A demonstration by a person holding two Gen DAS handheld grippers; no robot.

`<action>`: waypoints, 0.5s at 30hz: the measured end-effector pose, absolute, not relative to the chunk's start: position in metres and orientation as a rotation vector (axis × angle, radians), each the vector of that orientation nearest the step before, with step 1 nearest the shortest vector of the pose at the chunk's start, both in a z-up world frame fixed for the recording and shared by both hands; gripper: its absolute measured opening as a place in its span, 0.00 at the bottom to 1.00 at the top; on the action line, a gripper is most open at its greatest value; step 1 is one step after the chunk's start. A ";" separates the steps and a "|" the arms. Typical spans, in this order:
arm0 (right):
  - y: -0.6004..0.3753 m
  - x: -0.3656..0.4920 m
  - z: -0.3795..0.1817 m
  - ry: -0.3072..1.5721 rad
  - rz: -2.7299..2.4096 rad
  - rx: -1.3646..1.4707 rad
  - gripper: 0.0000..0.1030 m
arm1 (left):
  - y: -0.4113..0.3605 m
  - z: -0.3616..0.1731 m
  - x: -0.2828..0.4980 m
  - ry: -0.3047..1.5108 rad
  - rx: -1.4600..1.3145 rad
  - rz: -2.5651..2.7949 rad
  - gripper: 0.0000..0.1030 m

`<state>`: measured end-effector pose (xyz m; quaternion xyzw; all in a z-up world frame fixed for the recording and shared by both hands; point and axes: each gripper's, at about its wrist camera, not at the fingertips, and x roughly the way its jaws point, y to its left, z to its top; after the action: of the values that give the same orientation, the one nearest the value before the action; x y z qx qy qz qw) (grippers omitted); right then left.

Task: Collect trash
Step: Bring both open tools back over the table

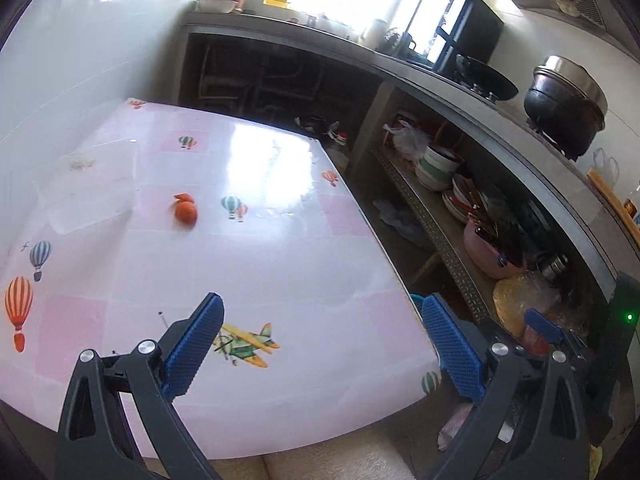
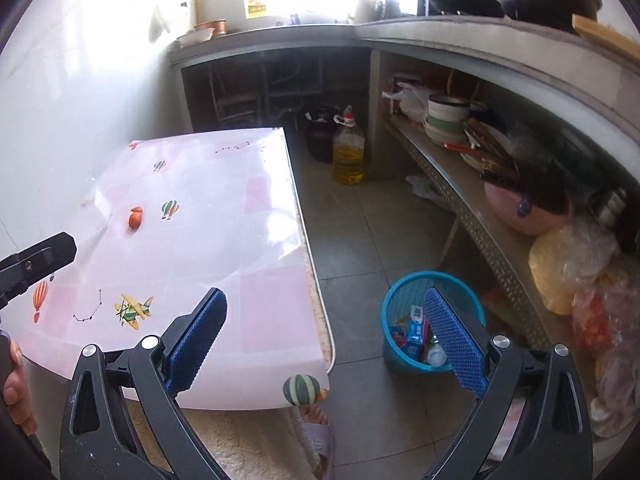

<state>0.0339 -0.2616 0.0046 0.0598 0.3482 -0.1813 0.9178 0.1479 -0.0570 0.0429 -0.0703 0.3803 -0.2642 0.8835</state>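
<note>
trash sits in two places as we see it: an orange peel [image 1: 186, 210] lies out on the table [image 1: 280, 264], just left of a printed balloon pair, and a heap of wrappers and a small bottle fills the bottom of the blue bin [image 2: 400, 300] on the floor beside the table's right edge. a pale crumpled scrap [image 1: 81, 162] also lies near the wall at the table's far left; we cannot tell what it is.

our left gripper [image 1: 320, 344] hangs over the near end of the table with its jaws spread wide and nothing between them; under the gap shows the printed plane [image 1: 246, 344]. our right gripper [image 2: 326, 340] also stands wide and holds nothing. its left finger is over the table's near corner, its right finger is in front of the bin, and the floor tiles show between them. both are well apart from the peel.

in the right view the left gripper's dark tip pokes in at the left edge, with a hand [image 2: 16, 384] low beside it. a foot in a sandal [image 2: 316, 428] shows below the table's corner.

an oil bottle [image 2: 349, 152] stands on the floor beyond the table. the shelf [image 2: 460, 208] at right carries stacked bowls [image 2: 446, 118], a pink basin [image 2: 520, 210] and plastic bags. a black pot [image 1: 564, 108] sits on the counter above.
</note>
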 end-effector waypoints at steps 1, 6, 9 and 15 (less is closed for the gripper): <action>-0.253 0.035 0.007 0.704 -0.377 0.096 0.92 | -0.050 0.043 0.148 0.786 -0.154 -0.531 0.94; -0.222 0.044 0.019 0.651 -0.385 0.031 0.92 | -0.016 0.043 0.145 0.752 -0.192 -0.449 0.94; -0.214 0.052 0.016 0.664 -0.366 0.051 0.92 | 0.003 0.041 0.141 0.745 -0.219 -0.426 0.94; -0.188 0.067 0.007 0.705 -0.306 0.047 0.92 | 0.036 0.034 0.139 0.745 -0.252 -0.386 0.94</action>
<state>0.0674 -0.1882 0.0066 0.0231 0.3439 -0.1490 0.9268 0.1388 0.0356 0.0344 -0.1222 0.3607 -0.1867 0.9056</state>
